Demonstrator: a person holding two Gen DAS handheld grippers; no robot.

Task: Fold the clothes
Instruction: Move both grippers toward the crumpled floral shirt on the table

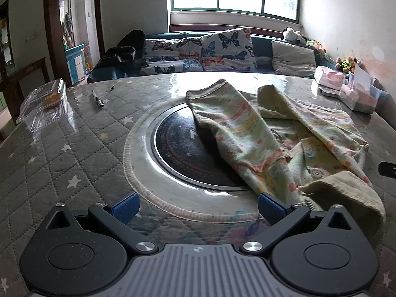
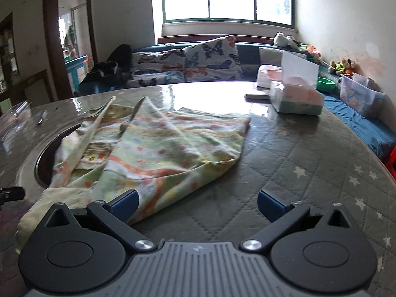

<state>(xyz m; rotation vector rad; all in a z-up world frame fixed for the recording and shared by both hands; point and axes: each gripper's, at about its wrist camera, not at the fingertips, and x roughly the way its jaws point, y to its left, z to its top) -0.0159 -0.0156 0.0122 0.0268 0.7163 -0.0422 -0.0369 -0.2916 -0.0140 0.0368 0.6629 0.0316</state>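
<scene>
Left wrist view: our left gripper (image 1: 198, 209) is spread wide and empty, its right pad beside the garment (image 1: 279, 138), which lies rumpled right of centre on the surface (image 1: 74, 148). The right gripper (image 2: 198, 206) gapes empty too, at the cloth's lower edge. We'd pinch hem corners squarely and pull flat before creasing.
</scene>
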